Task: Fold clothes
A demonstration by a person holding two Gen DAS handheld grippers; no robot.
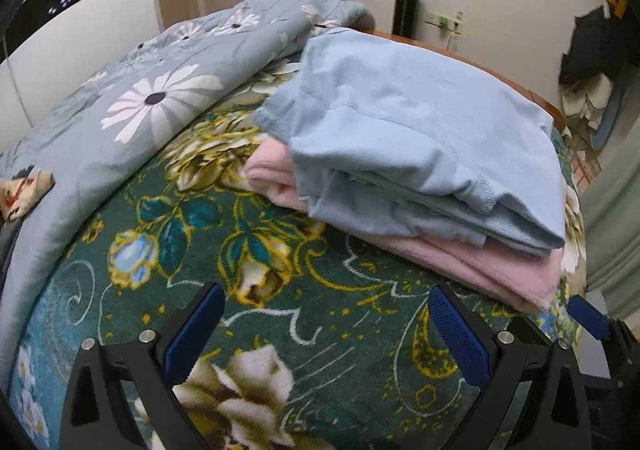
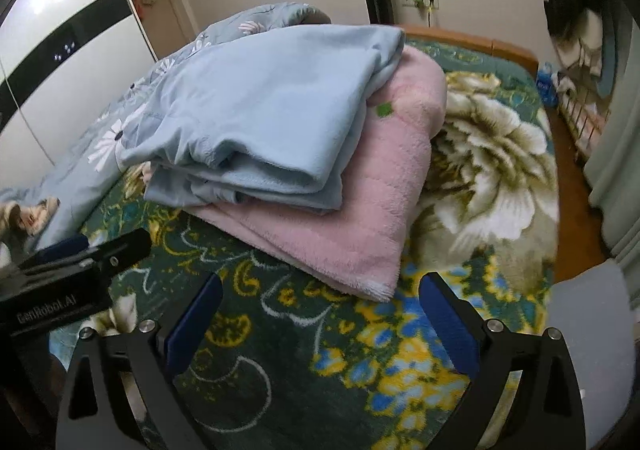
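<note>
A folded light blue garment (image 1: 404, 138) (image 2: 256, 118) lies on top of a folded pink fleece garment (image 1: 492, 270) (image 2: 360, 202). The stack rests on a dark green floral blanket (image 1: 224, 250) (image 2: 248, 330) that covers the bed. My left gripper (image 1: 326, 314) hovers over the blanket just in front of the stack, open, with nothing between its blue pads. My right gripper (image 2: 320, 310) is also open and empty, near the pink garment's front corner. The left gripper's body (image 2: 80, 250) shows at the left of the right wrist view.
A bunched grey-blue daisy duvet (image 1: 152, 90) (image 2: 120, 122) lies left of and behind the stack. The wooden bed frame (image 2: 472, 38) runs along the far side. A dark tower unit (image 1: 407, 8) stands by the wall, with hanging clothes (image 1: 596, 50) at the right.
</note>
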